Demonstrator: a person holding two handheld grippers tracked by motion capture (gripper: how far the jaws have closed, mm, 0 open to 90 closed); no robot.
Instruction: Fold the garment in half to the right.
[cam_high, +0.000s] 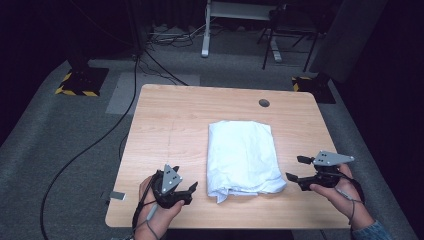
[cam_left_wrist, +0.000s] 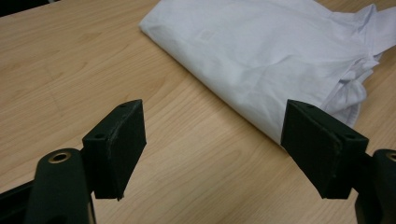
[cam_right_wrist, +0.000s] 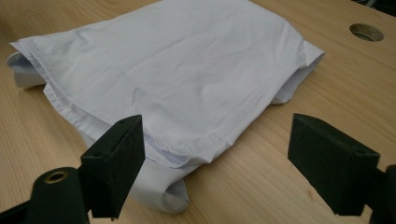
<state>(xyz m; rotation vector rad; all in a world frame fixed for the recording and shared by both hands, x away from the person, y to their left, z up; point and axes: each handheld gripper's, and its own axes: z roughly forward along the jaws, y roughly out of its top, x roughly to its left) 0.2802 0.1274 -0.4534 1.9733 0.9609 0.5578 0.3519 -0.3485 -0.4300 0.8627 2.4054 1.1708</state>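
Evidently we were between folds. From the high view, the white cloth (cam_high: 243, 154), folded into a rough rectangle, lay near the middle of the wooden table (cam_high: 170, 120), its near edge loose and bunched. Our left gripper (cam_high: 191, 189) sat just off the cloth's near-left corner, and our right gripper (cam_high: 296, 168) just off its near-right side; neither touched the fabric.

Along the left gripper view, the jaws stood wide apart with only bare wood between them, and the white cloth (cam_left_wrist: 261, 51) lay ahead and to the right, its ragged end bunched beside the right-hand jaw.

Along the right gripper view, the jaws likewise stood wide with nothing held; the white cloth (cam_right_wrist: 177, 70) spread just beyond them, a hemmed corner dropping behind the left-hand jaw.

We judged the step to be the approach for another fold or a tidy-up. The next move called for sliding each lower jaw under a near corner and pinching every layer together.
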